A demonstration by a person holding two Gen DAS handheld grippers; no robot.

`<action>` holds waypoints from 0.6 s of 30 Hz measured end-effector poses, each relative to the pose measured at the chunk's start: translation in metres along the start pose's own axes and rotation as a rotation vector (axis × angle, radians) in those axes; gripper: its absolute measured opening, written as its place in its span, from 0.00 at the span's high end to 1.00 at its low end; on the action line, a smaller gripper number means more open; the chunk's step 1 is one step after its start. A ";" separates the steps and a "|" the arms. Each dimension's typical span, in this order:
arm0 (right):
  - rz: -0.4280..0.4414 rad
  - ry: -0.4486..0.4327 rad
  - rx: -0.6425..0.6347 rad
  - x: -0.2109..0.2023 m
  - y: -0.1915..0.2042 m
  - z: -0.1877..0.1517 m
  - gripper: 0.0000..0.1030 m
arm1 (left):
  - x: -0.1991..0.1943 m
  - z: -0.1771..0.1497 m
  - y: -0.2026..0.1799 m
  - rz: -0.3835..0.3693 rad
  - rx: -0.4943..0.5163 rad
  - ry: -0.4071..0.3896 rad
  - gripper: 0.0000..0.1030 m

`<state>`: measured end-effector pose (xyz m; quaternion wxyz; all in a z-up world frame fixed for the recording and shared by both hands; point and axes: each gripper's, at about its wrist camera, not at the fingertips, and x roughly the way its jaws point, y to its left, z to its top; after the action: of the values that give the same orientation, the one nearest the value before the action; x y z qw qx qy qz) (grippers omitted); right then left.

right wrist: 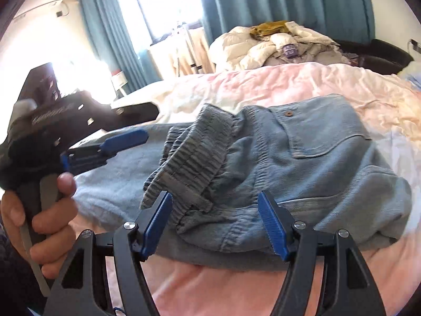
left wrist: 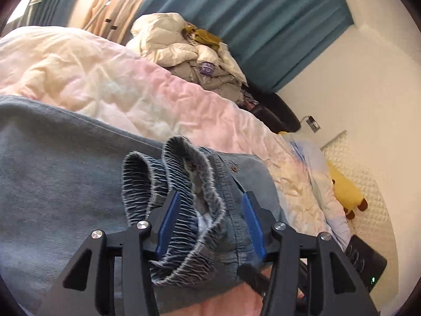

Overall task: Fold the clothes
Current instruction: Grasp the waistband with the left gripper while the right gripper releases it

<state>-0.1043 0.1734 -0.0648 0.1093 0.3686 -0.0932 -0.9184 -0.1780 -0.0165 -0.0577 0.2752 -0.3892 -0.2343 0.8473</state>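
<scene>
Blue denim trousers (right wrist: pixel 302 163) lie across the pink quilt (right wrist: pixel 289 81) on the bed, elastic waistband (right wrist: pixel 194 155) bunched up and turned toward both tools. Left gripper (left wrist: pixel 211 200) hangs just over that waistband, jaws apart w/ the gathered denim between the blue pads (left wrist: pixel 169 218), not pinched. Right gripper (right wrist: pixel 218 200) sits at the near edge of the trousers, jaws wide apart too, nothing held. A hand (right wrist: pixel 42 210) wraps the left tool's handle, seen from the right cam. Back pocket w/ brown button (right wrist: pixel 289 113) faces up. Cream puffer jacket (left wrist: pixel 181 42) heaped at the far side by teal curtains (left wrist: pixel 263 18); yellow plush toy (left wrist: pixel 344 189) by the wall.
</scene>
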 end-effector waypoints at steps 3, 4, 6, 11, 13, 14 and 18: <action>-0.062 -0.035 0.083 -0.010 -0.023 0.008 0.34 | 0.014 -0.006 -0.011 0.026 0.056 0.032 0.51; -0.070 -0.043 0.118 -0.013 -0.031 0.010 0.34 | 0.020 -0.008 -0.012 0.050 0.068 0.041 0.51; -0.089 -0.056 0.157 -0.015 -0.043 0.013 0.34 | 0.031 -0.011 -0.009 0.092 0.079 0.058 0.51; -0.145 -0.086 0.175 -0.014 -0.065 0.020 0.34 | 0.048 -0.011 -0.005 0.116 0.080 0.063 0.71; -0.161 -0.088 0.182 -0.009 -0.076 0.025 0.34 | 0.051 -0.010 -0.010 0.138 0.092 0.055 0.87; -0.166 -0.083 0.186 -0.004 -0.082 0.028 0.34 | 0.050 -0.009 -0.012 0.150 0.093 0.051 0.89; -0.139 -0.137 0.177 -0.015 -0.082 0.034 0.34 | 0.040 -0.009 -0.005 0.185 0.048 0.052 0.94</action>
<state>-0.1282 0.2593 -0.0514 0.0059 0.3187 -0.1553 -0.9350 -0.1915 0.0149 -0.0817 0.2111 -0.4242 -0.1696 0.8641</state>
